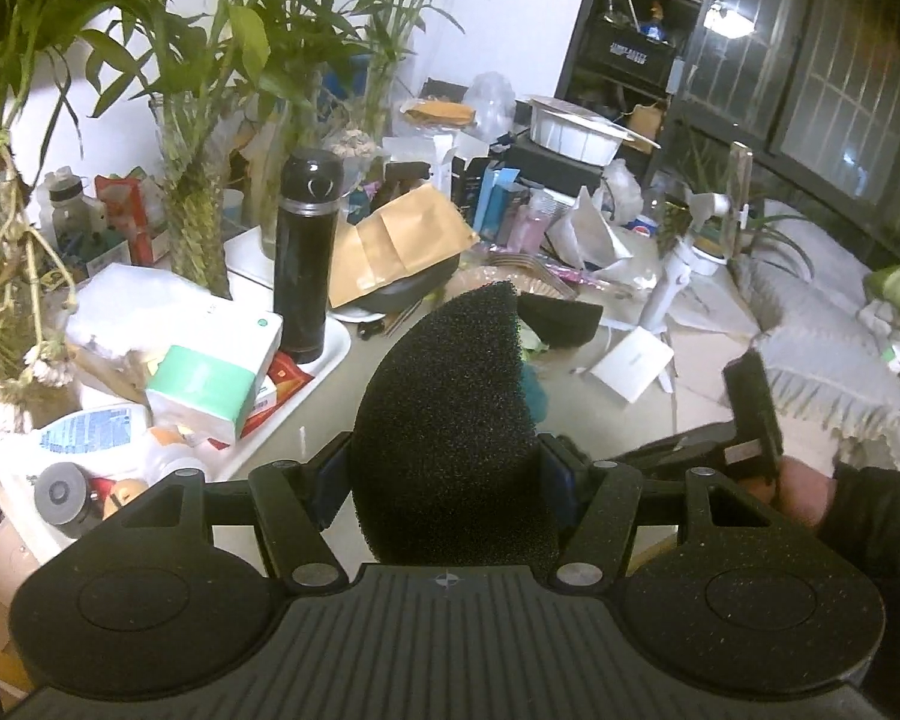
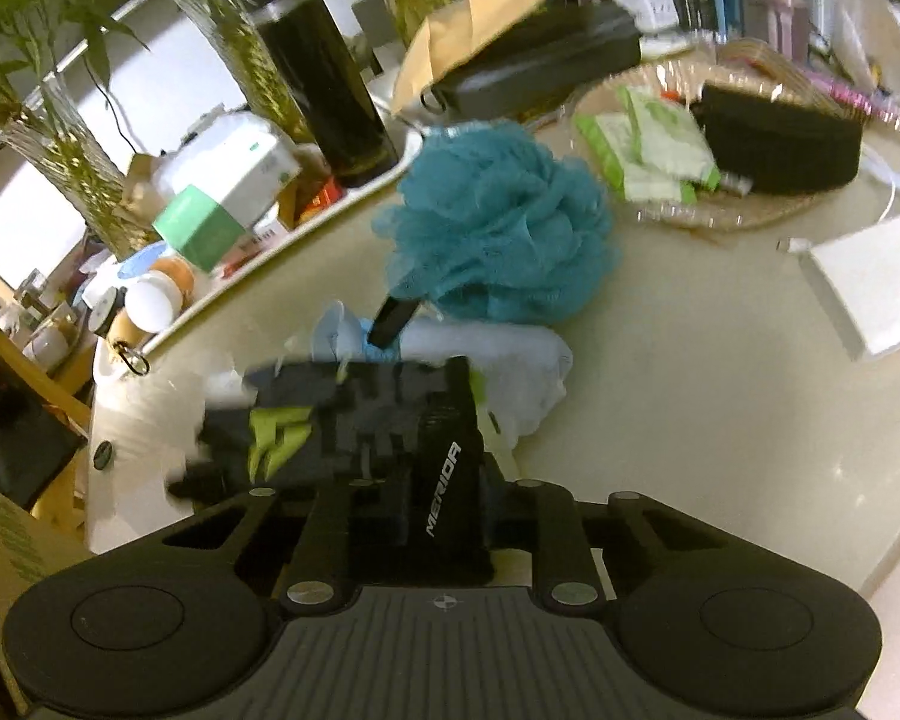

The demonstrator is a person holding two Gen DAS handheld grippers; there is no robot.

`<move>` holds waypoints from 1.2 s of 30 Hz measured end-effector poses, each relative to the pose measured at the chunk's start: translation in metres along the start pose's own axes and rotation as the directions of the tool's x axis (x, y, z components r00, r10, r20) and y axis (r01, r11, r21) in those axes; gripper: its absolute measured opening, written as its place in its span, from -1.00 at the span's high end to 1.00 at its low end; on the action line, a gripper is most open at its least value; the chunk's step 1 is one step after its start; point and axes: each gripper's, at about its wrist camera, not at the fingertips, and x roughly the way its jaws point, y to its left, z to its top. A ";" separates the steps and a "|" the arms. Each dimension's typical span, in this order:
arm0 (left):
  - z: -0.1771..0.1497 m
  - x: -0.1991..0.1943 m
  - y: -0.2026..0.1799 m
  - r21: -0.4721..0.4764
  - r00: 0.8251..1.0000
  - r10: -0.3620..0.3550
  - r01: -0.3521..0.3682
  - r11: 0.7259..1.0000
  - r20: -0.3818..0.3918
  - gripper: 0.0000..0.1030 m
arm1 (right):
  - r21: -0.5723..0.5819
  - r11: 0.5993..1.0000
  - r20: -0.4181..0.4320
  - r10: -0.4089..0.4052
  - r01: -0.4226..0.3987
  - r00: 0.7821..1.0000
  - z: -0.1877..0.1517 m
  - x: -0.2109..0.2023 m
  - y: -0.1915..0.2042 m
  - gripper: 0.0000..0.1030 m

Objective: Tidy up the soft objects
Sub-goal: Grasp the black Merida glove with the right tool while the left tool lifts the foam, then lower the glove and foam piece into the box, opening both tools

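Observation:
My left gripper (image 1: 447, 468) is shut on a black foam sponge (image 1: 444, 420) and holds it upright above the table. My right gripper (image 2: 414, 480) is shut on a black and lime glove (image 2: 354, 420) printed MERIDA, low over the table. Beyond it lie a white cloth (image 2: 498, 360) and a teal mesh bath pouf (image 2: 498, 222). A second black sponge (image 2: 780, 138) and green-white wipe packs (image 2: 654, 150) sit in a woven tray (image 2: 768, 213) at the back right. The right gripper also shows at the right edge of the left wrist view (image 1: 750, 420).
A black thermos (image 1: 303, 252) stands on a white tray (image 1: 330, 354) crowded with boxes and bottles on the left. Glass vases with bamboo plants (image 1: 192, 198) stand behind. A white booklet (image 2: 876, 282) lies right. A grey blanket (image 1: 822, 336) lies far right.

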 end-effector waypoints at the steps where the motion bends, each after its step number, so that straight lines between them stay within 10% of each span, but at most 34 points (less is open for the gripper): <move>1: -0.001 -0.001 0.000 -0.002 1.000 -0.001 0.001 1.000 0.000 -0.21 | -0.009 1.000 0.017 -0.009 0.009 1.000 0.001 -0.004 0.001 0.54; 36: -0.021 -0.075 -0.039 0.042 0.998 0.031 -0.029 0.999 -0.054 -0.21 | -0.140 0.990 0.409 0.055 0.003 0.911 -0.008 -0.230 0.065 0.58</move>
